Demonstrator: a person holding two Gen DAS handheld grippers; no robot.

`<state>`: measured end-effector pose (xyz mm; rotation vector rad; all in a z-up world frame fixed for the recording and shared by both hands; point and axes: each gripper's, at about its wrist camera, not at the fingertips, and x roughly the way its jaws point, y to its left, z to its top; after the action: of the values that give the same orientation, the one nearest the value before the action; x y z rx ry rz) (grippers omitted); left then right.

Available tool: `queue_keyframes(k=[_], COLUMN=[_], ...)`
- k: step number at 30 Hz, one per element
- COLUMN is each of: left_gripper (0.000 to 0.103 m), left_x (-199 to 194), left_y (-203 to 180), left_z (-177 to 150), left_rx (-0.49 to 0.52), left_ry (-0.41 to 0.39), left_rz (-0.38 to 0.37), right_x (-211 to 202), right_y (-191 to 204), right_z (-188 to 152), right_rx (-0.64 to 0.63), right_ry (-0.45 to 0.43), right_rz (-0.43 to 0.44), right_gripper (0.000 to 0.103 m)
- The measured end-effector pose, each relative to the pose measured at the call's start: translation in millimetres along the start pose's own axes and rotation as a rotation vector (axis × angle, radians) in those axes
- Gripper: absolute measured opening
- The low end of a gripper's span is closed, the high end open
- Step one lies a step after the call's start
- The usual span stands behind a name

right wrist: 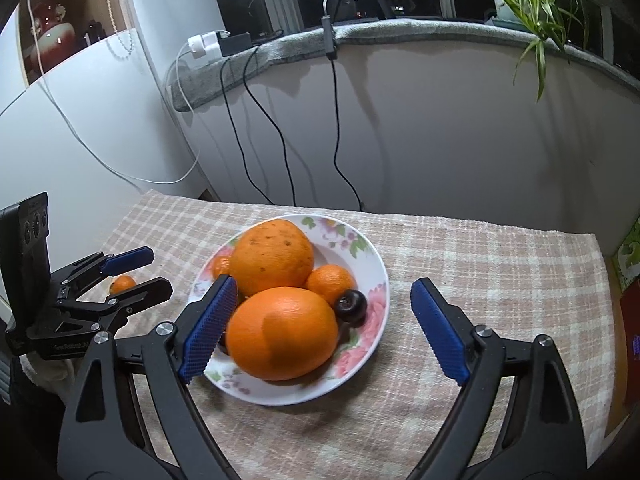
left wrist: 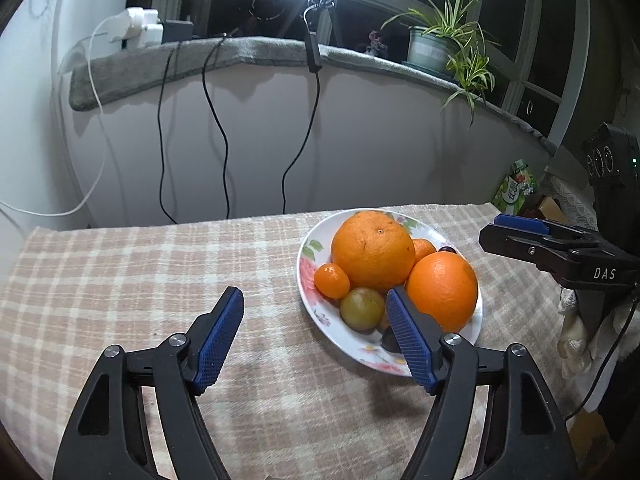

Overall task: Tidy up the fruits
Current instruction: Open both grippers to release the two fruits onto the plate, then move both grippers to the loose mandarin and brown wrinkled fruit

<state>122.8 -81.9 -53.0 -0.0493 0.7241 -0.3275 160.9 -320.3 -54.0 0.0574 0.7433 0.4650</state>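
Blue-padded fingers of the left gripper (left wrist: 314, 298) fill the bottom of the left wrist view, spread wide with nothing between them, above the checked tablecloth (left wrist: 140, 280). Its right finger overlaps the near rim of a floral plate (left wrist: 306, 258) heaped with fruit: a big orange (left wrist: 372, 250) at the back, a second orange (left wrist: 442, 290) at the right, a small mandarin (left wrist: 331, 280) at the left touching the big one, and a greenish round fruit (left wrist: 362, 307) in front. Another mandarin (left wrist: 423, 249) and a dark fruit (left wrist: 447, 249) peek out behind. The right gripper (left wrist: 520, 232) juts in from the right edge, well apart from the plate.

From the right wrist, the right gripper (right wrist: 324, 300) is likewise released, jaws wide and empty, its left finger overlapping the plate (right wrist: 372, 256). The nearest orange (right wrist: 282, 332) is blurred; behind it sit the big orange (right wrist: 272, 256), a mandarin (right wrist: 331, 282) and a dark plum-like fruit (right wrist: 351, 306). At the left, the left gripper (right wrist: 140, 272) stands open over a lone mandarin (right wrist: 123, 283) lying on the tablecloth (right wrist: 480, 256), off the plate.
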Motion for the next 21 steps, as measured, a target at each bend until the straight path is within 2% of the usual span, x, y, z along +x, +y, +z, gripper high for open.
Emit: queue_keyframes(k=[10,21], left_gripper=[0.074,0.074], left_x=[-27.5,-59.2], left_y=[9.2,52.1], left_z=[-4.1,-21.4], left_rx=[-0.006,-0.067], left_ry=[-0.045,-0.060], left_rz=[0.031,0.102], right_x=[-9.1,-2.3], right_y=[32.4,81.0], right_z=[2.3,-0.7], right_rx=[-0.057,-0.137], right_ry=[-0.030,-0.025], right_rz=[0.041,0.136], right_gripper=[0.091,0.091])
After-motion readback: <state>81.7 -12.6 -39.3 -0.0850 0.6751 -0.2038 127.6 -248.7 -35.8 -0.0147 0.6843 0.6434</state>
